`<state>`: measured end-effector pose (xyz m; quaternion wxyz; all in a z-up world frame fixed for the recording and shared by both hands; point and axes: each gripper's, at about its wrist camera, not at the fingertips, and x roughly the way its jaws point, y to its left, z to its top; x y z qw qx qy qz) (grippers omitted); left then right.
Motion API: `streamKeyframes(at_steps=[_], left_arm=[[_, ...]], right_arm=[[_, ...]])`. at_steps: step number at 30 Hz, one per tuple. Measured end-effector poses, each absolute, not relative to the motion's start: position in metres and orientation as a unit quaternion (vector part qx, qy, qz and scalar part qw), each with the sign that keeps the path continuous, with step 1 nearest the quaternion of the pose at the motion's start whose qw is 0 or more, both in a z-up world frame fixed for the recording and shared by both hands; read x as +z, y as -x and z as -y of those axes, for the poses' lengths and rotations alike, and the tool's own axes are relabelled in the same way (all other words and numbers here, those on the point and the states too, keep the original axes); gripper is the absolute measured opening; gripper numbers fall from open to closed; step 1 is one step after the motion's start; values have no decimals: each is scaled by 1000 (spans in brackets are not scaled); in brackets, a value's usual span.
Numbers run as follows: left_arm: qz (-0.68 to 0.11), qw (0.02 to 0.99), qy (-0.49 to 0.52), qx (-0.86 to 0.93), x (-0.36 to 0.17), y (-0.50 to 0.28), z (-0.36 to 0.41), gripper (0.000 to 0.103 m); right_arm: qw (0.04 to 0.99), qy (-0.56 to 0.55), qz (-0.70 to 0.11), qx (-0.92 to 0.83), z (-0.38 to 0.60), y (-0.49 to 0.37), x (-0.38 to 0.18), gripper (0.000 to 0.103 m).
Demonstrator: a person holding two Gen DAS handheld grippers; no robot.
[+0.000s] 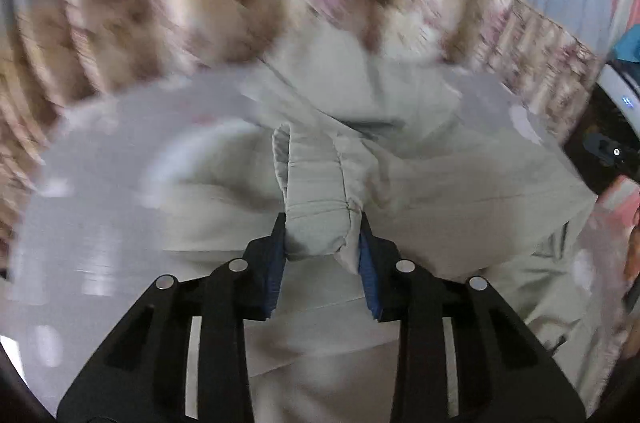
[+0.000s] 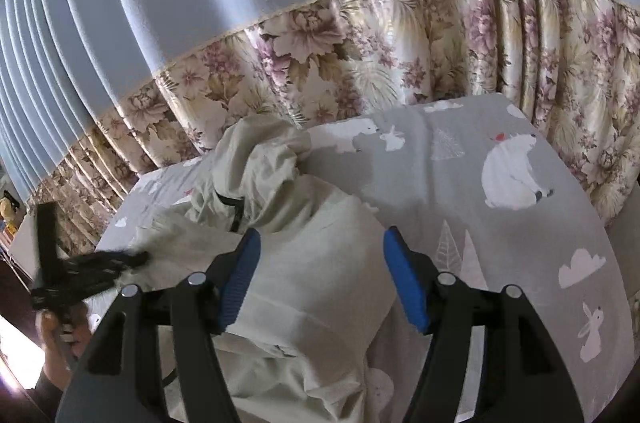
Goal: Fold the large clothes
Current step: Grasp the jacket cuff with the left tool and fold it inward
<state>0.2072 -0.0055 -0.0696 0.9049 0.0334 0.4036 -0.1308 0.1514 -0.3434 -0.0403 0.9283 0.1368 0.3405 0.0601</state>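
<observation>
gripping a cuff while the jacket is lying half spread on the bed

sitting on the left, the left gripper (image 1: pixel 323 243) is clamping its blue pads on a gathered cuff (image 1: pixel 316 219) of the pale jacket (image 2: pixel 304 263), with the sleeve trailing away from the jaws toward the body of the garment. the left view is blurring at its edges, so finer detail there is not readable. the jacket is lying across the grey bed sheet (image 2: pixel 500 223), bunched toward the floral curtain (image 2: pixel 360 55), with its hood (image 2: pixel 260 151) heaped up at the far end.

moving right, the right gripper (image 2: pixel 322 275) is hanging over the jacket's flat back panel with its jaws standing apart and nothing between the pads.

the cloth is looking light, thin and limp, so it is likely going to sag and slide rather than hold a crease; seams, cuffs and hems are looking like the surest places to pinch, since the doubled fabric gives the pads some bulk. a single smooth layer may be slipping out.

for room, the sheet to the right of the jacket is offering open flat space. the curtain is closing in along the far edge, and the bed's right edge is dropping off nearby, so wide sweeps that way are looking risky.
</observation>
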Motion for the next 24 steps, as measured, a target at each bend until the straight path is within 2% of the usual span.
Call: streamKeyframes(at_steps=[2, 3, 5, 7, 8, 10, 13, 16, 18, 21, 23, 24], left_arm=[[-414, 903, -58, -99, -74, -196, -23, 35], [-437, 891, -70, -97, -85, -195, -32, 40], [-469, 877, -68, -81, -106, -195, -50, 51], [-472, 877, -66, -64, -114, -192, -67, 74], [-465, 882, -53, -55, -110, -189, -74, 77], [-452, 889, -33, -59, -98, -187, -79, 78], [-427, 902, -24, -67, -79, -190, -75, 82], [-423, 902, -8, -90, -76, -198, -62, 86], [-437, 895, -21, -87, -91, -216, -50, 86], [-482, 871, -54, -74, -133, -246, -38, 77], [-498, 863, -48, -75, -151, -253, -39, 81], [-491, 867, -50, -73, -151, -254, -40, 87]], right_arm=[[922, -124, -361, 67, 330, -159, -46, 65], [920, -115, -369, 68, 324, -162, -50, 65], [915, -80, -389, 67, 305, -170, -63, 65], [908, -47, -409, 75, 288, -176, -76, 65], [905, -30, -417, 79, 281, -178, -82, 65], [898, 26, -432, 80, 266, -182, -97, 64], [888, 108, -442, 57, 259, -184, -114, 56], [878, 122, -461, 48, 269, -193, -129, 53], [878, 121, -460, 46, 275, -198, -133, 53], [877, 112, -465, 49, 280, -204, -135, 53], [876, 115, -465, 53, 280, -204, -134, 53], [876, 111, -465, 58, 282, -202, -132, 54]])
